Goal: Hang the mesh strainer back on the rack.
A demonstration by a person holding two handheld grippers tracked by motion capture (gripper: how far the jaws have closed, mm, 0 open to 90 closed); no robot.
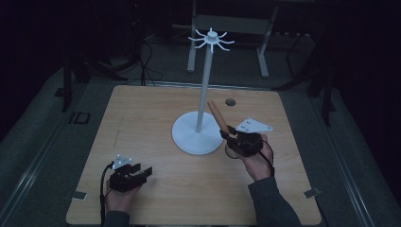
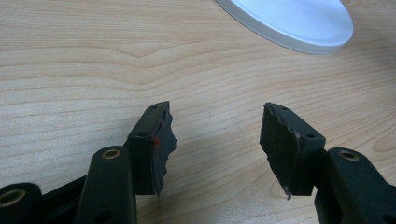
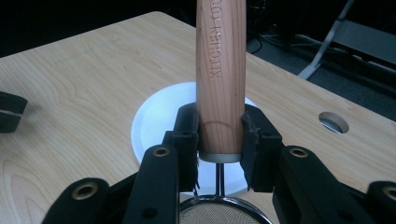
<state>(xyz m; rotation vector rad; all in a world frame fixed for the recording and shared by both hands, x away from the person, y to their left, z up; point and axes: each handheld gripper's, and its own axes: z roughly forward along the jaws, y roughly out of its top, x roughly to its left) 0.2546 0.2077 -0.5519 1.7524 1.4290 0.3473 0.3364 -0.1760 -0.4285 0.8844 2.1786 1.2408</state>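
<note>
A white stand (image 1: 204,90) with a round base (image 1: 197,135) and a crown of hooks (image 1: 211,39) rises from the middle of the wooden table (image 1: 142,118). My right gripper (image 1: 230,135) is just right of the base, shut on the wooden handle (image 3: 221,70) of a small mesh strainer (image 3: 219,215). The handle (image 1: 217,115) points up and away, and the mesh bowl hangs below the jaws of the right gripper (image 3: 219,140). At the near left, my left gripper (image 1: 142,169) rests low over the table, open and holding nothing (image 2: 215,140). The stand's base (image 2: 289,21) lies ahead of it.
A round cable hole (image 1: 230,102) sits in the table behind the stand, also in the right gripper view (image 3: 333,122). A grey metal frame (image 1: 227,23) stands on the dark floor beyond the far edge. The left gripper's jaw tip (image 3: 9,111) shows far left.
</note>
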